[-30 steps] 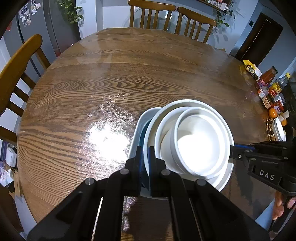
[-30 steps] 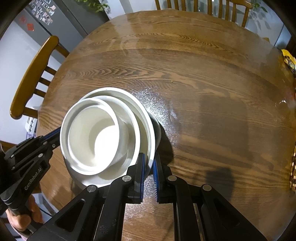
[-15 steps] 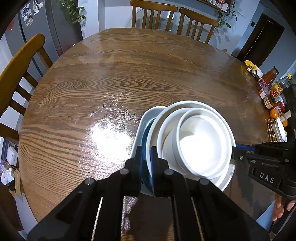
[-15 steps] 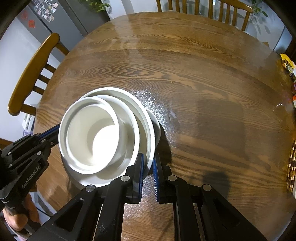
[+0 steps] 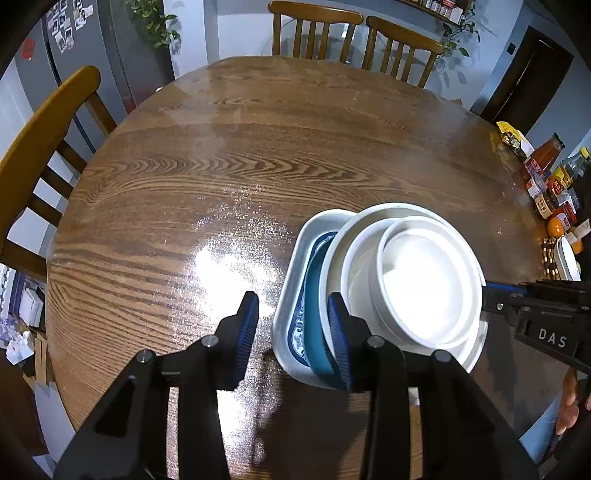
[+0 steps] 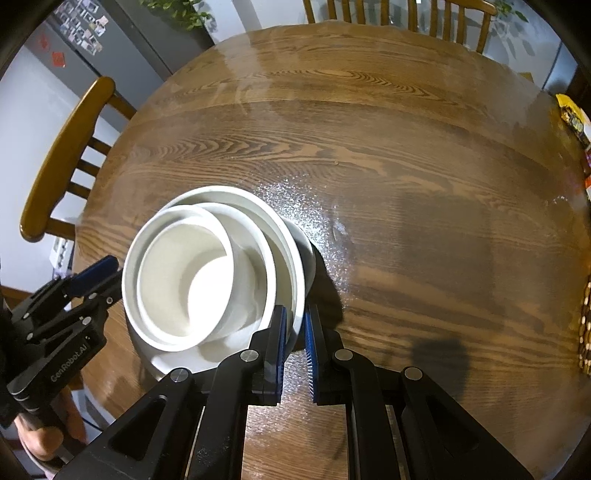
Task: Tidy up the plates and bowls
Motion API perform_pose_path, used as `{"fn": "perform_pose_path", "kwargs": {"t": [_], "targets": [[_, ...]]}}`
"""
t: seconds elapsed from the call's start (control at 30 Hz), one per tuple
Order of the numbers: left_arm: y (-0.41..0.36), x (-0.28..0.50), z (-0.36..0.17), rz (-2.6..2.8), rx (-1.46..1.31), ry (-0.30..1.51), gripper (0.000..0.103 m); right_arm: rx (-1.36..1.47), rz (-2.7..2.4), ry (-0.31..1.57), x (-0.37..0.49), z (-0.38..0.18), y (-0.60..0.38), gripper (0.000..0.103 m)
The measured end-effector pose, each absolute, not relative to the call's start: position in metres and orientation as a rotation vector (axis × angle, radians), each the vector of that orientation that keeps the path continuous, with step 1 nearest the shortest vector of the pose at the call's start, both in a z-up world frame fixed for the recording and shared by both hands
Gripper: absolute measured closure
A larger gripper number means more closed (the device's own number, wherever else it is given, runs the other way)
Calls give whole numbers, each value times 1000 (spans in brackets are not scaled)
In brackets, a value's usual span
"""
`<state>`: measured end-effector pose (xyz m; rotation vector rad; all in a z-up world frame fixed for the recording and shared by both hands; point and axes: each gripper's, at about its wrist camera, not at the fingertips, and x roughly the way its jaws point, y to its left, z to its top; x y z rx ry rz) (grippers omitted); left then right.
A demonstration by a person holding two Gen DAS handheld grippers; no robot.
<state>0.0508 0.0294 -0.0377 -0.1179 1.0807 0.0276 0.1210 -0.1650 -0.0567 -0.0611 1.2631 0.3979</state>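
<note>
A stack of dishes sits near the front edge of the round wooden table (image 5: 258,147). A pale rectangular tray (image 5: 291,295) with a blue pattern is at the bottom, then a teal plate (image 5: 314,328), a wide white plate (image 5: 476,347), and nested white bowls (image 5: 424,284) on top. My left gripper (image 5: 293,332) is open, its jaws astride the stack's left rim. My right gripper (image 6: 294,332) is narrowly shut on the white plate's rim (image 6: 300,291). The stack's bowls (image 6: 184,284) show in the right wrist view.
Wooden chairs stand at the left (image 5: 40,147) and far side (image 5: 354,33). Sauce bottles and jars (image 5: 550,181), an orange and a small dish (image 5: 567,258) crowd the table's right edge. A snack packet (image 6: 574,118) lies at the right.
My left gripper has opened and let go of the stack's left rim. The right gripper stays clamped on the right rim. The stack has barely moved.
</note>
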Motion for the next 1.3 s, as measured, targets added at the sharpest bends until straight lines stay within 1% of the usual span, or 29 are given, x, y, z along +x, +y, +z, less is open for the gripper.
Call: {"fn": "perform_pose_path", "kwargs": {"t": [0.4,0.47,0.5,0.53,1.0,1.13,1.3], "targets": [[30,46,-37,30,-91,1044,66,-57,394,1240,116,-54,-167,91],[28,42,-32,43,-75,1009,59,-59,404,1226,114,-52,-167,91],[28,39,-27,41,-73,986,49,-60,405,1221,114,-51,-166,91],[28,38,-25,40,-73,973,44,-66,403,1216,113,-50,-166,91],[20,27,-15,53,-49,913,43,-85,393,1194,108,-46,-166,91],[20,25,-13,62,-42,897,38,-95,384,1160,105,-40,-168,91],[20,22,-11,67,-46,882,37,-95,388,1132,100,-32,-170,91]]}}
